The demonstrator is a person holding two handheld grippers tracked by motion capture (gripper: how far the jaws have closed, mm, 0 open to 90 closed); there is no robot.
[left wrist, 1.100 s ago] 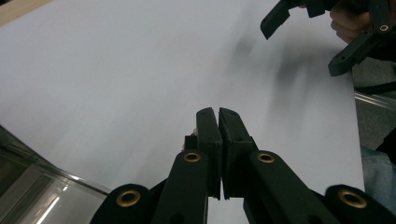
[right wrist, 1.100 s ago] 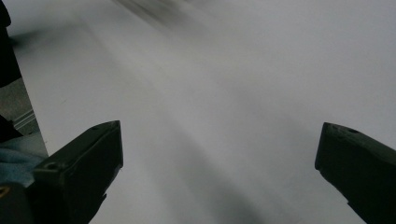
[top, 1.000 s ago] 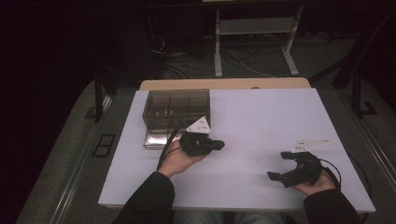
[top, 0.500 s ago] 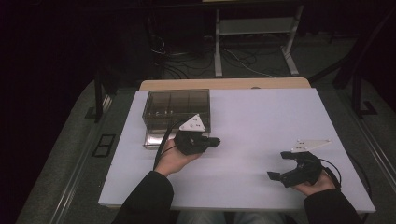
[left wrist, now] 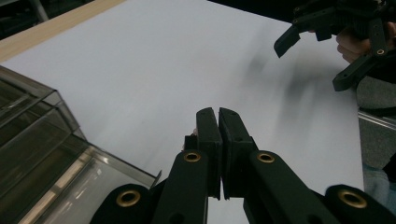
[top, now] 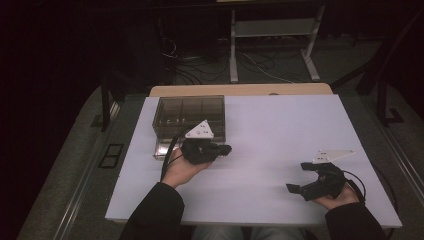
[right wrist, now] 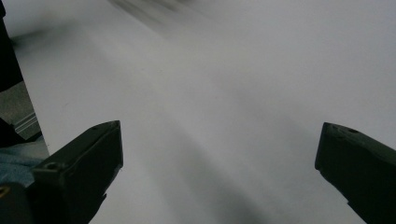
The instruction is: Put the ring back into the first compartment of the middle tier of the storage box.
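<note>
A person's left gripper (top: pixel 226 148), left of centre in the high view, has its jaws pressed together; a tiny item may be pinched between them, too small to tell. It hovers just beside a clear compartment box (top: pixel 189 116) on the white surface (top: pixel 280 130). The right gripper (top: pixel 298 176), lower right, rests with its jaws spread wide, holding nothing. Likely best to keep the left jaws closed and steady near the box. No readable writing anywhere.
</note>
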